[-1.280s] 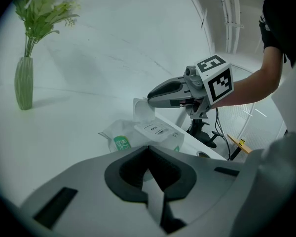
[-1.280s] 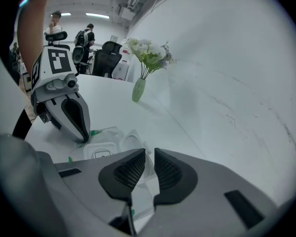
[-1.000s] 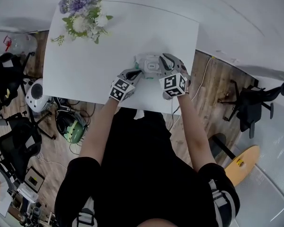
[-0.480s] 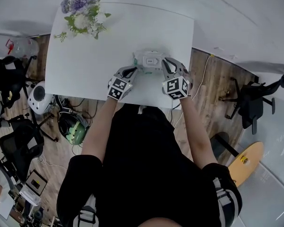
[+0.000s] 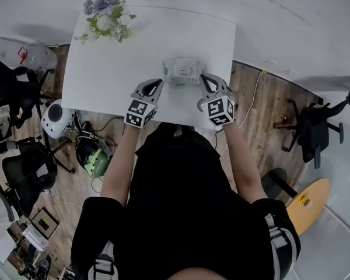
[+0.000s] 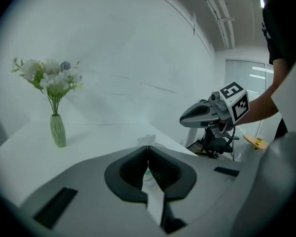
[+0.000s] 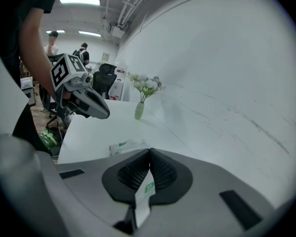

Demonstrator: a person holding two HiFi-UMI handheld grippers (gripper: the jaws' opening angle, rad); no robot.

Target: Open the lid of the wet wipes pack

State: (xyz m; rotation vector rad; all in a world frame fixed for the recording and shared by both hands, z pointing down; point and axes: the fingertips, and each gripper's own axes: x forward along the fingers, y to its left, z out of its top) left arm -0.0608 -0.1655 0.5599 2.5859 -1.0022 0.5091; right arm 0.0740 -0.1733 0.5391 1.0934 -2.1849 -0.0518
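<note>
The wet wipes pack, white with green print and a lid on top, lies flat on the white table near its front edge. My left gripper is just off the pack's near-left corner. My right gripper is at its near-right corner. In the left gripper view the left gripper is shut, and the pack shows just past its tips. In the right gripper view the right gripper is shut too, with the pack ahead and to the left. I see nothing gripped by either.
A vase of flowers stands at the table's far-left corner. Office chairs, cables and a white device crowd the floor left of the table. Another chair and a yellow board lie to the right.
Both grippers have drawn back slightly from the pack's sides toward the table's front edge. The pack has stayed in place and the head view has shifted.
</note>
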